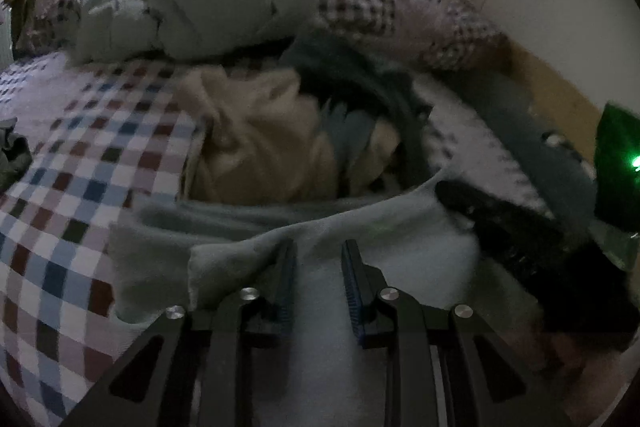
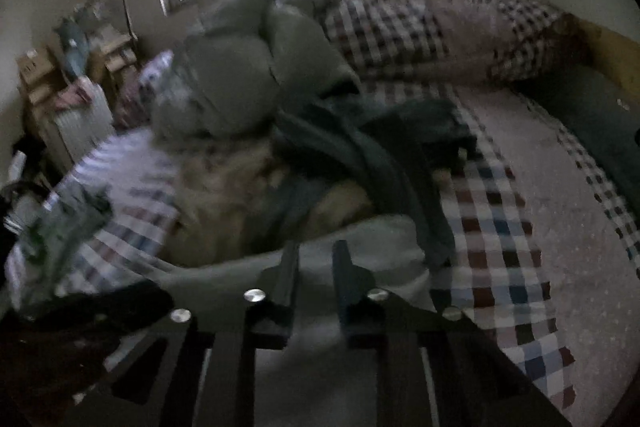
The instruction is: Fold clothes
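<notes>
- The left gripper (image 1: 318, 247), at the lower middle of its view, had its jaws narrowly parted, a fold of the pale grey soft cloth garment (image 1: 248, 227) bunched over the left finger; whether it was pinched I could not tell.
- The right gripper (image 2: 316, 251) stood likewise over the same garment (image 2: 360, 243), grip unclear.
- The garment lay on the checked bedsheet (image 1: 80, 163), below a beige crumpled garment (image 1: 260, 139).

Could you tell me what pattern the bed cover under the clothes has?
The bed cover is a check of white, blue, dark red and black squares, clearest in the left wrist view.
</notes>
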The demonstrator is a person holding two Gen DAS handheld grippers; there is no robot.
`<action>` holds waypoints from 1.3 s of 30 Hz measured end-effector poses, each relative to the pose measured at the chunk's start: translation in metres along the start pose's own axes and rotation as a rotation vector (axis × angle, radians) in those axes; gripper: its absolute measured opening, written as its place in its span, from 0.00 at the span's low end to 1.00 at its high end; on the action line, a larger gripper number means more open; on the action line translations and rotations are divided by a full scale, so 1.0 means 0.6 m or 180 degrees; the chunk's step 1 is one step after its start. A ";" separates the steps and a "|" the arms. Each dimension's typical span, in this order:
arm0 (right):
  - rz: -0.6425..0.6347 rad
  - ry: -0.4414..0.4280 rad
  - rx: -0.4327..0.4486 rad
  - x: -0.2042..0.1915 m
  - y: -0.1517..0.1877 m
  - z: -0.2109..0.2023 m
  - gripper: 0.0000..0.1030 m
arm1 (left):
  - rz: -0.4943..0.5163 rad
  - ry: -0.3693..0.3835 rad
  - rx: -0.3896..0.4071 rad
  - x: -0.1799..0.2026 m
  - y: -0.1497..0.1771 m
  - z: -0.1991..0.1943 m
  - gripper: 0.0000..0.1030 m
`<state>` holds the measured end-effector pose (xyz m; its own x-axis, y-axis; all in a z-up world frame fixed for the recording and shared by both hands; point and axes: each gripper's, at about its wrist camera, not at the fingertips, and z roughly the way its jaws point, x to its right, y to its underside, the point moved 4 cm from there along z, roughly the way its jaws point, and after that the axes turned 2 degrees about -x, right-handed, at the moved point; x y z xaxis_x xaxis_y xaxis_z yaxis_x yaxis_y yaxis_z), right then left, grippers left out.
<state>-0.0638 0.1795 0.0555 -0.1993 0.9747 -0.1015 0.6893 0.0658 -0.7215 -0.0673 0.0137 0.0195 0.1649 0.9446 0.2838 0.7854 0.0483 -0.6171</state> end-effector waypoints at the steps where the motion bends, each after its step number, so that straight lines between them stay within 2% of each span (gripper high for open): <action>1: -0.0020 0.0022 -0.0019 0.004 0.009 0.011 0.13 | 0.0048 -0.0008 -0.0003 -0.003 0.009 0.009 0.21; 3: -0.0054 0.0049 -0.0027 0.010 0.025 0.027 0.13 | 0.0148 -0.0019 0.0065 -0.008 0.024 0.017 0.15; 5: -0.0090 0.0086 -0.0008 0.011 0.036 0.036 0.10 | 0.0247 -0.0028 0.0194 -0.009 0.036 0.019 0.15; 8: -0.0162 0.0216 -0.0014 0.008 0.050 0.055 0.10 | 0.0316 -0.0098 0.0243 -0.006 0.040 0.022 0.15; 14: -0.0329 0.0435 -0.0027 -0.004 0.060 0.070 0.13 | 0.0277 -0.0050 0.0287 -0.008 0.036 0.011 0.15; 16: -0.0305 0.0446 0.0011 -0.003 0.056 0.060 0.12 | 0.0208 -0.0045 0.0235 -0.011 0.039 -0.006 0.15; 19: -0.0175 0.0481 0.0149 -0.010 0.054 0.015 0.14 | 0.0183 -0.0067 0.0285 -0.008 0.058 -0.046 0.20; 21: -0.0103 0.0436 0.0237 -0.019 0.059 -0.022 0.14 | 0.0261 -0.0072 0.0304 -0.001 0.078 -0.065 0.25; 25: -0.0040 0.0268 0.0210 -0.044 0.099 -0.071 0.15 | 0.0445 -0.0193 0.0381 0.017 0.114 -0.097 0.25; 28: -0.0088 0.0248 0.0106 -0.060 0.144 -0.094 0.15 | 0.0527 -0.0260 0.0410 0.024 0.136 -0.115 0.26; 31: -0.0167 0.0282 0.0076 -0.068 0.177 -0.100 0.15 | 0.0551 -0.0291 0.0290 0.023 0.160 -0.111 0.25; 36: -0.0291 0.0337 0.0040 -0.071 0.219 -0.086 0.14 | 0.0743 -0.0420 0.0235 0.028 0.180 -0.098 0.25; 39: -0.0392 0.0391 0.0108 -0.076 0.230 -0.080 0.14 | 0.0761 -0.0380 0.0236 0.022 0.183 -0.101 0.26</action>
<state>0.0738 0.1543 -0.0069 -0.1926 0.9786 0.0719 0.6406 0.1809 -0.7463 0.0569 0.0117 0.0000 0.2654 0.9634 0.0378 0.6860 -0.1611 -0.7095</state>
